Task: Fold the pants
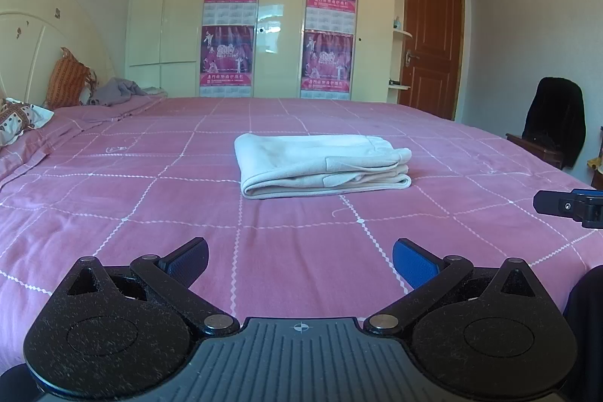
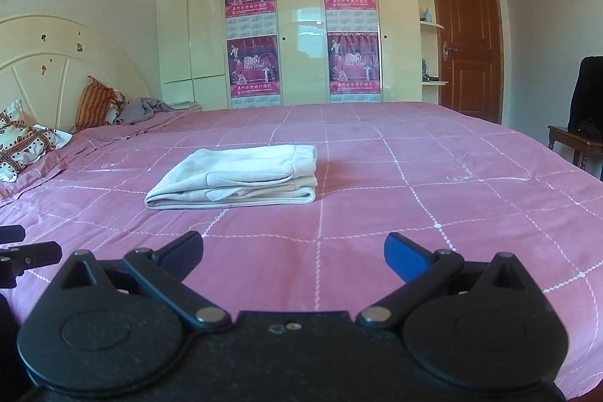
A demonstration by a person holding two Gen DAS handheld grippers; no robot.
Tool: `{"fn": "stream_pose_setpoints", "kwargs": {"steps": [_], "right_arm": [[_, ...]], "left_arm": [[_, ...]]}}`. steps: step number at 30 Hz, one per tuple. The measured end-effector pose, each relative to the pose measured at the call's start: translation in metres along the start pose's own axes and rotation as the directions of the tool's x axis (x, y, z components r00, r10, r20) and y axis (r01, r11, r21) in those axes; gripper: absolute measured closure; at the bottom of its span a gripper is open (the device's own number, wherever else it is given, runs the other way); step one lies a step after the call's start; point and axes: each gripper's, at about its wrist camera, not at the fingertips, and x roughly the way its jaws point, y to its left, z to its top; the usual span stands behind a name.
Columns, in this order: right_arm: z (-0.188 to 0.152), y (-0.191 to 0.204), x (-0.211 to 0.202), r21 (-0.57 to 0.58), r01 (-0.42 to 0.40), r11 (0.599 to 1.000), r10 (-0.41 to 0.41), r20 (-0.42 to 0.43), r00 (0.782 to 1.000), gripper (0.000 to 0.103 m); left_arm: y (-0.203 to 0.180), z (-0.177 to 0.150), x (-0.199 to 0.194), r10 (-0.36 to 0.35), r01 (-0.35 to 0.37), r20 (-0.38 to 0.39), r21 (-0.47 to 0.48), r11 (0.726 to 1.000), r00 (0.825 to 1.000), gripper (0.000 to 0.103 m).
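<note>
From the left wrist, the folded cream soft-cloth pants [image 1: 324,165] lay mid-bed on the pink checked bedspread [image 1: 150,213], well ahead of the left gripper [image 1: 300,260], fingers wide apart and empty. From the right wrist, the right gripper [image 2: 294,257] likewise gaped empty; the limp, light bundle looked best gripped at its layered edges.

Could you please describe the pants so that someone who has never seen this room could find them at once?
Start at the big bed with the pink checked bedspread. Near its middle, apart from the pillows by the headboard, lie the pants. They are cream-white and folded into a flat, layered rectangle, the only pale thing on the open spread.
</note>
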Motion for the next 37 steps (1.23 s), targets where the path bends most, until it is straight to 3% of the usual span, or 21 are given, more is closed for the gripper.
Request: {"fn": "stream_pose_setpoints", "kwargs": {"steps": [30,37], "right_arm": [[-0.0009,0.0031,-0.0013,-0.002,0.004,1.000,-0.004,-0.002,1.000,0.000],[-0.0010,0.0036,-0.0013,-0.002,0.004,1.000,-0.004,-0.004,1.000,0.000]], "left_arm": [[0.0028,0.0013,-0.0018,-0.008,0.008,0.006,-0.011,1.000,1.000,0.000],[0.0079,0.0026,-0.0008,0.019,-0.019,0.024,-0.019,1.000,1.000,0.000]]}}
